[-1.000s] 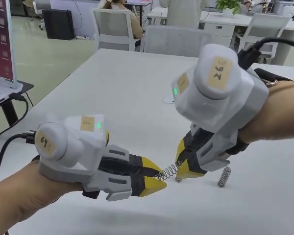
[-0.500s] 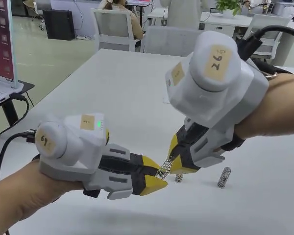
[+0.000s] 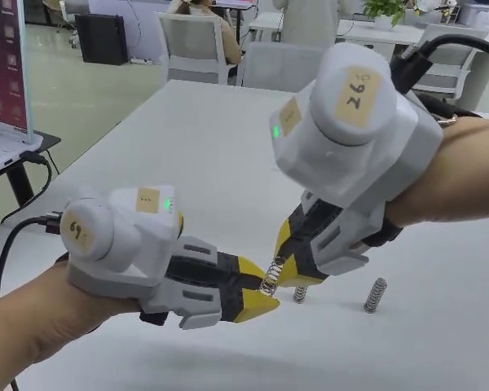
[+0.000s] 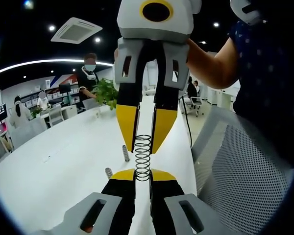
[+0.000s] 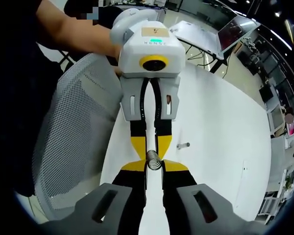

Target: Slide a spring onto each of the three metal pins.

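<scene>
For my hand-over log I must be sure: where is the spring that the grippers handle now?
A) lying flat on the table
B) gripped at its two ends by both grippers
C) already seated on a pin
B: the spring runs from the left gripper to the right gripper, each closed on one end.

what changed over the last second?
The right gripper moved closer to the left gripper, tipping the spring they share from nearly flat to steeply tilted. Both grippers stay shut on it. The two springs standing on the table have not moved.
</scene>
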Demonstrator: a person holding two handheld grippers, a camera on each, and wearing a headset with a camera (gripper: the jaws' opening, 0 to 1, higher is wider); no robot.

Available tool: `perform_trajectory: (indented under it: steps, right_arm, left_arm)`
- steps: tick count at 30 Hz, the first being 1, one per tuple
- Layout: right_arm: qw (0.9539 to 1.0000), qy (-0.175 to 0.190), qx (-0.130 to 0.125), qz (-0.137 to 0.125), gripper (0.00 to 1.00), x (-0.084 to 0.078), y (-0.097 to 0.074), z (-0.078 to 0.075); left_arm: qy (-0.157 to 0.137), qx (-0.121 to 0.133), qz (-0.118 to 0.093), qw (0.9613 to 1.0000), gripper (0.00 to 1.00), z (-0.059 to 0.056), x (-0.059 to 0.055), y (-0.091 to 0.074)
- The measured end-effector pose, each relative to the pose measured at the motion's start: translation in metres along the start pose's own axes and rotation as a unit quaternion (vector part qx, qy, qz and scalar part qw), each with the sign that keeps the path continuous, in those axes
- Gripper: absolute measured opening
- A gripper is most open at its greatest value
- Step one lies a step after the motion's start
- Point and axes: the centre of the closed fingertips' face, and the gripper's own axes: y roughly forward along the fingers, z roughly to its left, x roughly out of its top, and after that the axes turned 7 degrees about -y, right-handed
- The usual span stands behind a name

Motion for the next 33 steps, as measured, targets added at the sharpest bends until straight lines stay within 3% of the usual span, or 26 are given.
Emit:
perform_trajectory:
  steps: [33]
  right_arm:
    - [0.9991, 0.025, 0.026, -0.022, 0.1, -0.002, 0.015, 0.0]
  left_arm:
    - [0.002, 0.001, -0.007, 1.0, 0.02, 0.001, 0.003, -0.002]
